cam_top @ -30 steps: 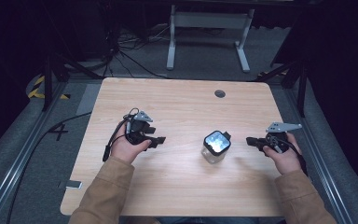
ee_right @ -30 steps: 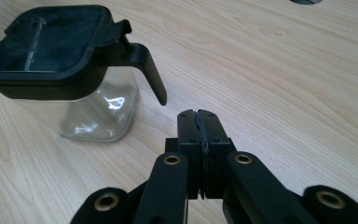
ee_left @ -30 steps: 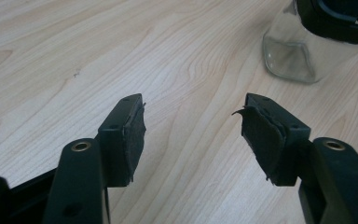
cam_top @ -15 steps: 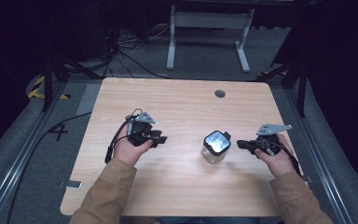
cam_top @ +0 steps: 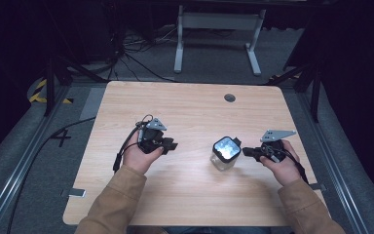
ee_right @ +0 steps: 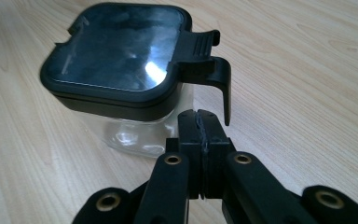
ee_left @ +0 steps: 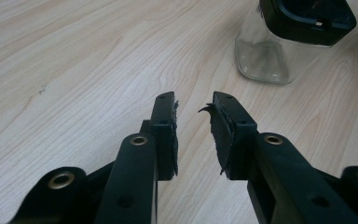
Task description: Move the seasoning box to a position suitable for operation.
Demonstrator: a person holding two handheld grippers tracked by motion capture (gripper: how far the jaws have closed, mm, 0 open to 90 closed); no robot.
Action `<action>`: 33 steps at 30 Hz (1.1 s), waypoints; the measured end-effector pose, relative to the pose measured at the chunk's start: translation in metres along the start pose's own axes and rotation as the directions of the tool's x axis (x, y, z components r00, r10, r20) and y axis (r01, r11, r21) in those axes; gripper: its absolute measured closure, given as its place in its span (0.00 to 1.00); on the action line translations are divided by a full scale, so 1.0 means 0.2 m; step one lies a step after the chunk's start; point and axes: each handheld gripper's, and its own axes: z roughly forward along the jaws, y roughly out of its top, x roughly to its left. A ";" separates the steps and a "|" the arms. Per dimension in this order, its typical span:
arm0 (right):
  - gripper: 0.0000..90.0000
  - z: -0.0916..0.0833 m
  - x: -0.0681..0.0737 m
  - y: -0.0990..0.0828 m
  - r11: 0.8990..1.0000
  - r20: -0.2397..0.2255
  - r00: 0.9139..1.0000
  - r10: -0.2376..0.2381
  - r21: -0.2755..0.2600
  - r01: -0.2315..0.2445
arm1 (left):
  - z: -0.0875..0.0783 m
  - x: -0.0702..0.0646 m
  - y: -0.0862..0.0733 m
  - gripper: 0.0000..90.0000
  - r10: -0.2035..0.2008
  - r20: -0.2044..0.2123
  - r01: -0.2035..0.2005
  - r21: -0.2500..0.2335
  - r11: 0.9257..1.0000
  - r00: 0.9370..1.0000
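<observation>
High view: a lidded glass jar (cam_top: 225,153) stands right of centre on the worktop (cam_top: 190,107), untouched; left gripper view: left hand-held gripper (ee_left: 193,105) closing, empty; right gripper view: right hand-held gripper (ee_right: 199,116) pressed together beneath the still-fastened lid latch (ee_right: 205,56).

Clear glass jar (cam_top: 222,160), black lid (ee_right: 116,51); black tools; pale wood-grain table (cam_top: 190,107); tan sleeves (cam_top: 114,204).

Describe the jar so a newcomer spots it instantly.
On the wooden table, look right of centre, just ahead of the shut right gripper. The jar is clear glass, squarish, with a black-rimmed lid and a side latch: the lone loose item there.
</observation>
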 end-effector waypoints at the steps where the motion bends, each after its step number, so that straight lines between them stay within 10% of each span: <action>1: 1.00 0.01 0.00 0.00 1.000 0.001 1.000 0.002 0.005 -0.002 | 0.00 0.00 0.00 0.79 -0.001 -0.001 0.001 -0.006 1.000 1.000; 12: 1.00 -0.04 0.01 0.01 0.999 0.041 0.998 0.039 -0.030 -0.038 | 0.04 -0.02 0.01 0.84 -0.016 0.023 0.017 -0.063 0.998 1.000; 33: 1.00 -0.15 0.12 -0.14 0.996 0.030 0.996 0.086 -0.034 -0.085 | 0.54 -0.11 0.20 0.99 0.000 0.187 0.010 -0.054 0.998 0.982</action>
